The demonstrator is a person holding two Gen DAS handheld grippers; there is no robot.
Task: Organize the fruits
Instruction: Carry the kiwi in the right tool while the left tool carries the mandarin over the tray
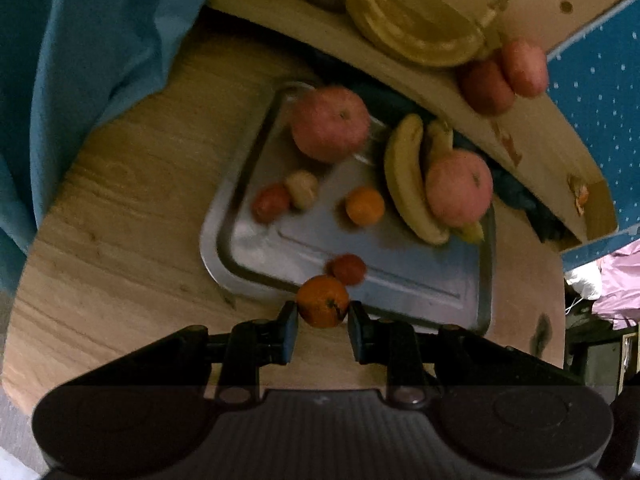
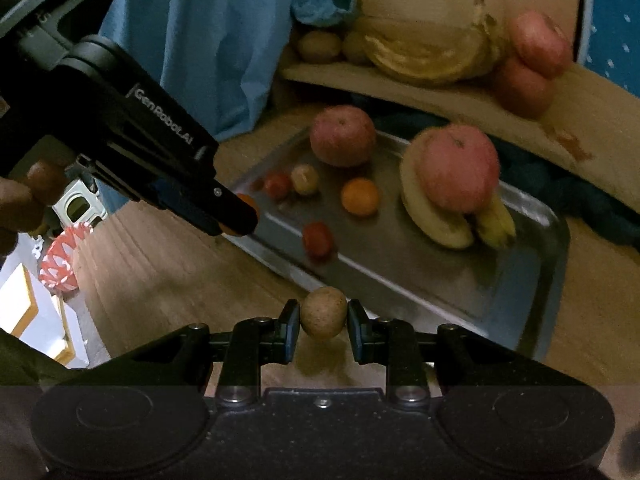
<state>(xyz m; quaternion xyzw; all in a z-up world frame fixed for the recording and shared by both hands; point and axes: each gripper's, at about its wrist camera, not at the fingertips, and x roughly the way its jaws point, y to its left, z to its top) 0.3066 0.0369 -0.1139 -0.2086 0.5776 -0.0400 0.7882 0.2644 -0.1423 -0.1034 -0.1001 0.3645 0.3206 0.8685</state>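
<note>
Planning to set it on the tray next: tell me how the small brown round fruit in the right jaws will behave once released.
The small brown round fruit looks nearly spherical, so it will probably roll on the smooth metal tray. It seems firm, since it holds its shape in the right gripper. Likely light, given its size.

Left gripper (image 1: 322,314) reaching forward, fingers (image 1: 289,326) pressing both sides of a small orange (image 1: 323,301), right gripper (image 2: 323,316) pointing forward, fingers (image 2: 360,330) clamping a brown round fruit (image 2: 324,311), a hand (image 2: 18,204) gripping the left unit's handle.
</note>
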